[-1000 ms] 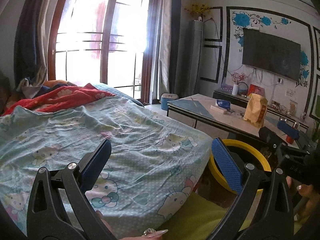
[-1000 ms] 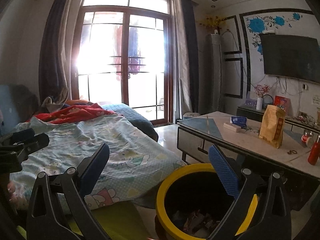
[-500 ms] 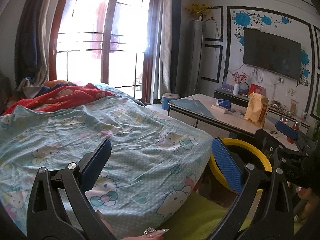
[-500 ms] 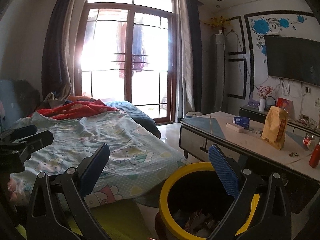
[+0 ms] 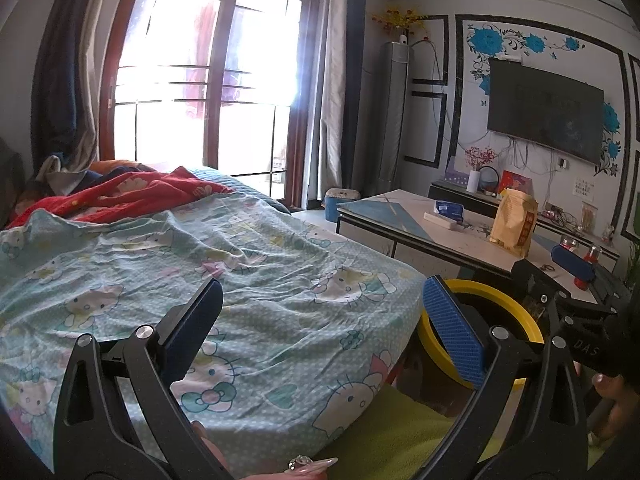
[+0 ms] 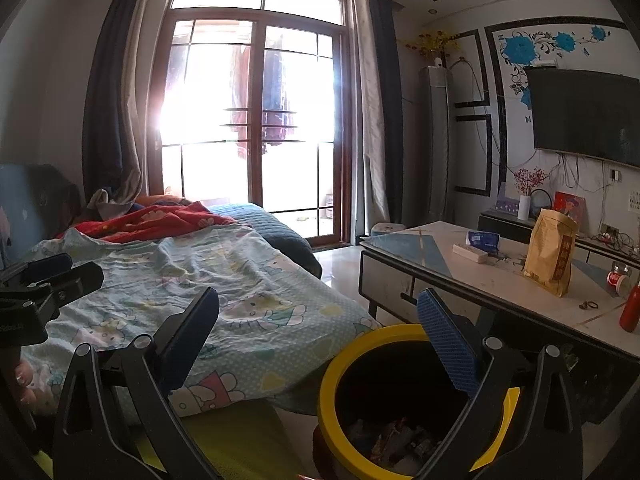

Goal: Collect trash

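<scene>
While we hold both tools low at the foot of the bed, the left gripper hangs over the sheet with its jaws spread wide and nothing between them. Its black arms are angular and matte, and the pads are flat blue slabs with a fine woven grain. That sheet is soft, creased cotton, pale aqua with cartoon cats, and a rumpled red blanket lies at its far end by the tall wood-framed window.

Moving rightward, we see a lime-green cloth below the bed edge, then the bin, round, dark inside, with a smooth glossy yellow rim. Crumpled wrappers lie at its bottom; this is the trash we can see, already in the bin. The right gripper sits above and just before the bin, its jaws likewise spread wide and gripping nothing.

Further right stands the low table, a polished slab with pale and blue panels. On it rest a flat white box, a blue packet, an upright crinkled tan paper bag and a red bottle. A flat dark television hangs on the wall.
</scene>
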`<state>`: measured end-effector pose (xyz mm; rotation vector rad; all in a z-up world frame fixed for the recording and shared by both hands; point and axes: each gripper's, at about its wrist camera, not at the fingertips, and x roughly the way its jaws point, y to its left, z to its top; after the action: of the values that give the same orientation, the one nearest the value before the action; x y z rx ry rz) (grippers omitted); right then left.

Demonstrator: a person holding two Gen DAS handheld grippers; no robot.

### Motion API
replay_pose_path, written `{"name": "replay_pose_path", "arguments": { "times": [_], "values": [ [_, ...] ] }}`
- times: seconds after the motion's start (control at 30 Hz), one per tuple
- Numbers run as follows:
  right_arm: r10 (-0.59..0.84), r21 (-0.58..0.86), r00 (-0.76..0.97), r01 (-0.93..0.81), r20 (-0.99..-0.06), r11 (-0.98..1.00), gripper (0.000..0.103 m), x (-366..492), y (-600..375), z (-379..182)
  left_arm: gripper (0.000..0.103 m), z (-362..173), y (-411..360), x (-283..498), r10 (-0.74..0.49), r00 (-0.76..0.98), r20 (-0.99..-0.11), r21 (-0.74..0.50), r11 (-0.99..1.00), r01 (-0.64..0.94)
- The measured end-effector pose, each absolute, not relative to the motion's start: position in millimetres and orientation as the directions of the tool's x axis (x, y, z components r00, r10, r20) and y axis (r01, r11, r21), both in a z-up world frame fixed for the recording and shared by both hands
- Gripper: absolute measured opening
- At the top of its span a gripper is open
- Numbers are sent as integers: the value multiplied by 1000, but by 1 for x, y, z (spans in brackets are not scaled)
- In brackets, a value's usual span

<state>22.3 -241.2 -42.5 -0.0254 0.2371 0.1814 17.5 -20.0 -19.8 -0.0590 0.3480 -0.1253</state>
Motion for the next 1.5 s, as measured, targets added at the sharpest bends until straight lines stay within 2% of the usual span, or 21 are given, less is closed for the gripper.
{"name": "replay_pose_path", "arguments": {
  "times": [0.97,1.5],
  "values": [
    [174,-1,956,-179,-235,984,97,23,-243,-42,92,-20,-20,18,-134,931,-339,-81,990,113],
    [143,32,965,-140,-219,990,97,30,-242,-27,92,-24,-16,20,-105,921,-376,-107,992,69]
  ]
}}
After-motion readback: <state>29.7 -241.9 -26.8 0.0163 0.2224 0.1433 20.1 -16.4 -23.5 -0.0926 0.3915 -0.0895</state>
